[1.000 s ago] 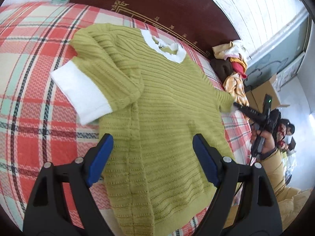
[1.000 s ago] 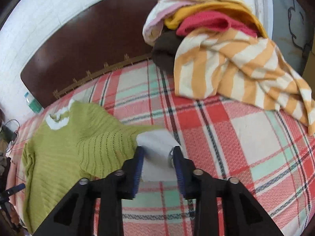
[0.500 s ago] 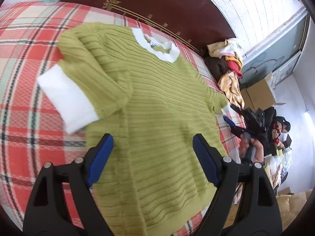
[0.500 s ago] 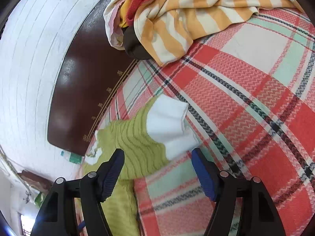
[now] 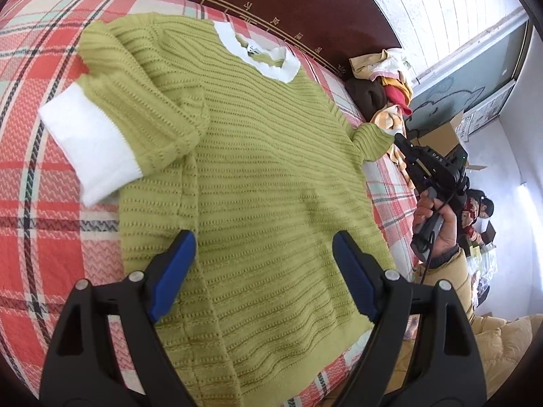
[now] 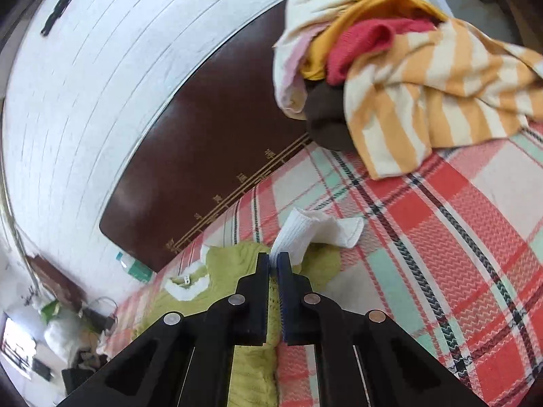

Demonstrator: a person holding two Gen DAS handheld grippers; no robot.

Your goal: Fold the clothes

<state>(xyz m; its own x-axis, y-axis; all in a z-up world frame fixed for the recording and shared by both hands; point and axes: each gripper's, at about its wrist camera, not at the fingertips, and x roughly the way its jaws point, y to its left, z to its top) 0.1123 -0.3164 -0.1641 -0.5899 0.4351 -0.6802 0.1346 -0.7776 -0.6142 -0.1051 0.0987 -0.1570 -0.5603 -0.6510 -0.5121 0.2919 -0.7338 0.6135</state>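
now the right gripper (image 6: 273, 259) pinches the green sweater (image 5: 258, 183) sleeve's white cuff (image 6: 305, 234); left gripper (image 5: 263, 271) hovers wide open, empty.

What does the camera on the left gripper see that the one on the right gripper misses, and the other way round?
Only the left wrist view shows the sweater's whole front, its left sleeve folded inward with the white cuff, and the person's hand holding the other tool. The left gripper hangs over it, jaws wide apart.

Only the right wrist view shows the right gripper with jaws shut on the other sleeve cuff.

Both show the green sweater, plaid bedspread, dark headboard and clothes pile.
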